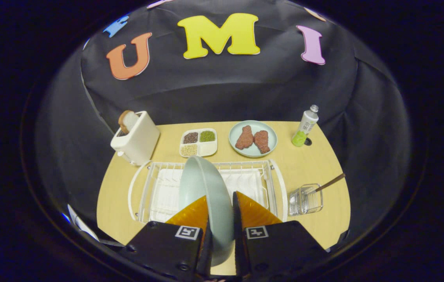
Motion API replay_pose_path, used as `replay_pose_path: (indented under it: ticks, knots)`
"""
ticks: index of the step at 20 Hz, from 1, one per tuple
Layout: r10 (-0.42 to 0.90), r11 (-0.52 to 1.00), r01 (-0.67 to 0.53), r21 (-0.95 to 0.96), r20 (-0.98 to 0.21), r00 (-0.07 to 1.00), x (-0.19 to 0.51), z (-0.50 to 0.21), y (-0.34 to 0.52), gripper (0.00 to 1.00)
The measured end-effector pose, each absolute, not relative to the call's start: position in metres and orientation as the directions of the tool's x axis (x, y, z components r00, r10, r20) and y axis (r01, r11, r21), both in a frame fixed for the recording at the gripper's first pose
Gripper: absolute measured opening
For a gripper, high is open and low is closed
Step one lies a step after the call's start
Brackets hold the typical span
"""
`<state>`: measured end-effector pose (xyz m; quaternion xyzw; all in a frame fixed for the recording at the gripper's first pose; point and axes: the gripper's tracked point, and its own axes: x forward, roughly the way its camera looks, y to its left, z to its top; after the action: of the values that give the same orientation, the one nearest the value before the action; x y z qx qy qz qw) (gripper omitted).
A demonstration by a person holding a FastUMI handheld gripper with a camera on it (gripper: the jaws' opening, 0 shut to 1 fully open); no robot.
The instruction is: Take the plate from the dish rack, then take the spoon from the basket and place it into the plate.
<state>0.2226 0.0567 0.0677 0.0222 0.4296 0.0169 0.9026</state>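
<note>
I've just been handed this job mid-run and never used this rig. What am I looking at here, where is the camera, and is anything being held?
The camera rides on a hand-held two-finger gripper and looks forward along its orange fingers. There is no robot arm; a person carries the tool.

Between the fingers stands a pale green plate on edge, and both fingers press on it, so the plate is held. It is above the white dish rack on a wooden table.

Right of the rack is a small wire basket with the spoon leaning out of it, not yet taken.

Beyond the rack are a white toaster with bread in it, a divided tray of grains, a second plate with two brown pieces of food, and a green-and-white bottle.
</note>
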Motion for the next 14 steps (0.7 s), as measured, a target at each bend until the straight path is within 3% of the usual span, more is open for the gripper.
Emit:
replay_pose_path:
  ticks: [8, 14]
  knots:
    - [0.241, 0.942, 0.049, 0.331, -0.774, 0.586, 0.099, -0.055, 0.005, 0.29]
    - [0.43, 0.832, 0.09, 0.547, -0.739, 0.519, 0.069, -0.142, 0.0, 0.28]
